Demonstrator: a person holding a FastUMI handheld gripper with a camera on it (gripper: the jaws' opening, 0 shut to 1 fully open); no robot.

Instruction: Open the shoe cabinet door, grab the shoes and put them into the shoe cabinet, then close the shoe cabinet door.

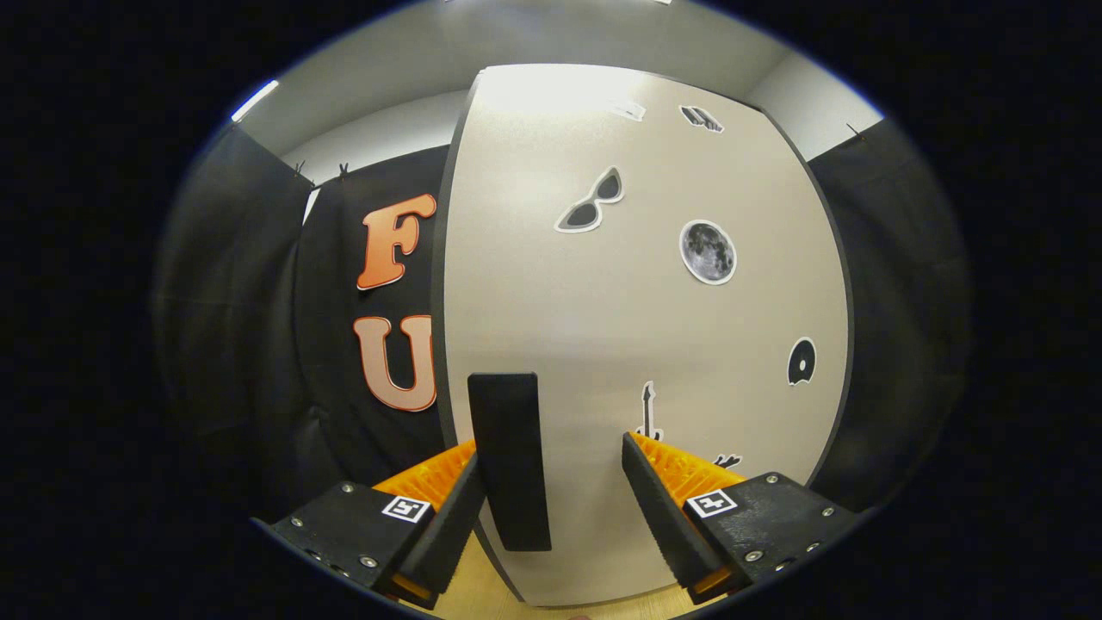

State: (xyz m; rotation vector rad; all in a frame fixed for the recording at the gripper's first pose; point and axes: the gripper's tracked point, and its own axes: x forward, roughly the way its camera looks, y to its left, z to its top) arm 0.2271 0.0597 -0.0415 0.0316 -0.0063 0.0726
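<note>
Two fingers of the hand-held gripper point(551, 482) stick out close in front, set wide apart and holding nothing. Their inner faces look ridged, like little teeth, and each finger grows out of a blocky part with small screws and a square marker. Between the fingers, close to the left one, stands the door handle point(510, 461), a dark, flat, upright bar with soft corners. It may just brush the left finger, but that is hard to tell, and the right finger is well apart from it. Behind the handle is the shoe cabinet door point(637, 327), a big pale panel with a dark edge. It looks smooth and a bit grainy, with light shining near its top. Stickers sit on it: sunglasses point(591, 202), a round moon point(708, 251), a little guitar point(647, 412) and a dark disc point(801, 362). The door looks shut, so the step now seems to be grabbing the handle to open it. To do this well, the fingers should slide a bit so the bar sits in the middle, then squeeze on both flat sides before any pull. The pull should be slow and follow the way the door swings, or the smooth bar may slip out. Below the door is a strip of light wood floor point(482, 585). No shoes can be seen from here.
</note>
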